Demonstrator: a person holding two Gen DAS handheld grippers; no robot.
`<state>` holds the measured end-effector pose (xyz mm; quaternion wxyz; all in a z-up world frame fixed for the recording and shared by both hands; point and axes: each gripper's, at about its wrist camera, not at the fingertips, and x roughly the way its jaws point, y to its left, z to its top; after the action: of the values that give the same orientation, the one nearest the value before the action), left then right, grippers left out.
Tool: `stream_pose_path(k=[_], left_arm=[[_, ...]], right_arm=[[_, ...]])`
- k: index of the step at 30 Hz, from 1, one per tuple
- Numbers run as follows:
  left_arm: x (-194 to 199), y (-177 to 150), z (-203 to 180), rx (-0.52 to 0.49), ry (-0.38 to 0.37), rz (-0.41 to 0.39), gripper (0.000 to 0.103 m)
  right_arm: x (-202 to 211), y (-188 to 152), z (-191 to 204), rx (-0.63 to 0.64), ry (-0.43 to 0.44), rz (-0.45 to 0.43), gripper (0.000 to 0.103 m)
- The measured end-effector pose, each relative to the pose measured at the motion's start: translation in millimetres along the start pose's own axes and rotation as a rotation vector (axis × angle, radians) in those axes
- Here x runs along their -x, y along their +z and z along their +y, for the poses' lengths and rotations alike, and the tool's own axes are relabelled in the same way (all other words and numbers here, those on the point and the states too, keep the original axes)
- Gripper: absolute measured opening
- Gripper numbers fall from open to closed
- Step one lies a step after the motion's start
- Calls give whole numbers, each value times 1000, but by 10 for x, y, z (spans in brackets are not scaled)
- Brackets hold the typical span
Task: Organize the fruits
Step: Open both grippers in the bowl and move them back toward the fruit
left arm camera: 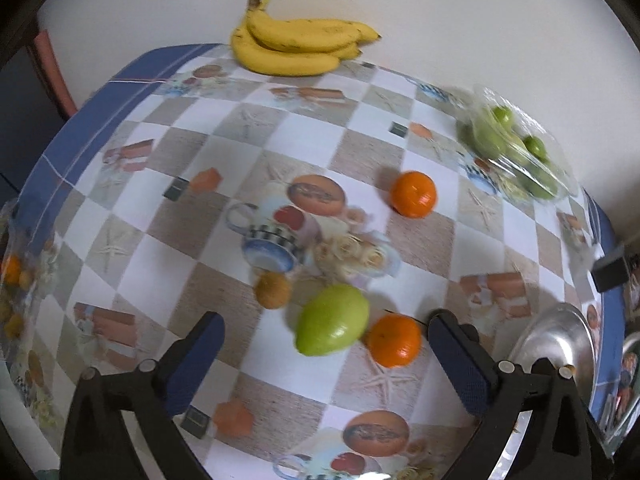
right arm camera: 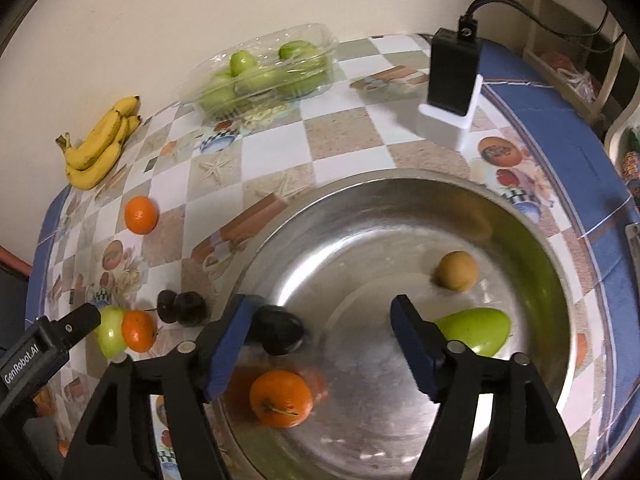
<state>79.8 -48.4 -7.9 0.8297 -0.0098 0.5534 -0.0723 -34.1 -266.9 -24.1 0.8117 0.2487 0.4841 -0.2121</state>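
The table [right arm camera: 352,128], covered in a glossy checkered oilcloth printed with cups and starfish and edged in blue, filled both views. Only the right wrist view showed the whole of the wide steel bowl [right arm camera: 532,240], round, shiny and scuffed; in the left wrist view just a sliver of its rim appeared at the lower right. Only the right view also caught the black box in a white stand [right arm camera: 452,92] at the far edge and two dark plums [right arm camera: 182,307] lying on the cloth just beside the bowl.

Inside the bowl lay a green pear-shaped fruit [right arm camera: 478,330], an orange with its stem up [right arm camera: 281,398], a dark, blurred fruit [right arm camera: 278,330] and a small tan round fruit [right arm camera: 456,270], all apart from one another.

A clear crinkled plastic tray of green fruit [right arm camera: 264,76] sat near the wall, with a bunch of yellow, lightly speckled bananas [left arm camera: 296,42] further along it.

On the cloth, the left view showed a smooth green fruit [left arm camera: 332,320] touching an orange [left arm camera: 394,340], a small brownish fruit [left arm camera: 273,290] nearby, which the right view did not show, and another orange [left arm camera: 413,194] well apart.

The left gripper [left arm camera: 324,340] stood wide open, holding nothing, its blue-padded fingers on either side of the green fruit and orange. The right gripper [right arm camera: 320,344] hung over the bowl, jaws likewise spread and empty.
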Motion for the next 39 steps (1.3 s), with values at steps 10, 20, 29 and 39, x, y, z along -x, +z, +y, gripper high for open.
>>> stream_pose_path(k=[10,20,29,39], left_arm=[[37,161,185,-6,-8,-38,103],[59,377,451,-54,20,-82,103],[93,471,506,-140,22,-101,103],[18,544,735,-91,3,-86,103]], right_arm=[[-35,-29,101,34,31,-1,94],[1,-45,303,51,51,-19,103],[49,-10,707,61,122,-28,103],[-147,-77,1183,92,175,12,103]])
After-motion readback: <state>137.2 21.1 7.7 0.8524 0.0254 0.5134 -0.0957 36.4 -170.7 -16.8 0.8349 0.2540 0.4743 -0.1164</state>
